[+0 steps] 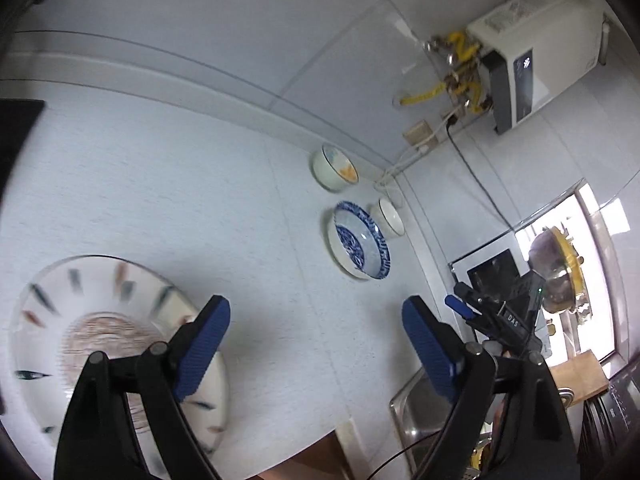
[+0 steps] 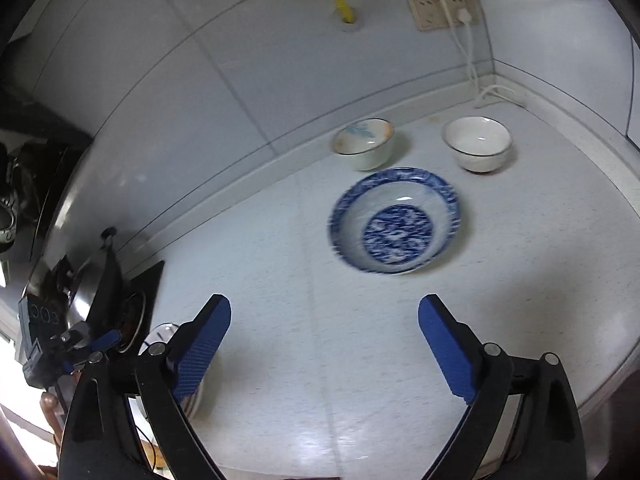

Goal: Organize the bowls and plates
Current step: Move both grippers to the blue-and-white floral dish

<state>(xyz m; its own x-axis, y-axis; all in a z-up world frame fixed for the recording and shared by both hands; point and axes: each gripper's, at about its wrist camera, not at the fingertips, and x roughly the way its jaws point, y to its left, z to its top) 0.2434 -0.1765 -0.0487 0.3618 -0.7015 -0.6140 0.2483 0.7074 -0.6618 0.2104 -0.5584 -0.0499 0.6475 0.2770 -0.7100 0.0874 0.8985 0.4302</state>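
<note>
A home kitchen is indicated by a pale worktop point(image 2: 360, 360) edged by tiled walls, a steel sink point(image 1: 416, 412), a gas hob point(image 2: 136, 304), a wall-hung water heater point(image 1: 528, 60) with yellow gas hoses point(image 1: 464, 56), and a wall socket point(image 2: 436, 10).

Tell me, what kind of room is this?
Most likely a home kitchen. A blue-patterned bowl and two small bowls sit on a white countertop, a steel sink is at its edge, and a water heater hangs on the wall.
</note>
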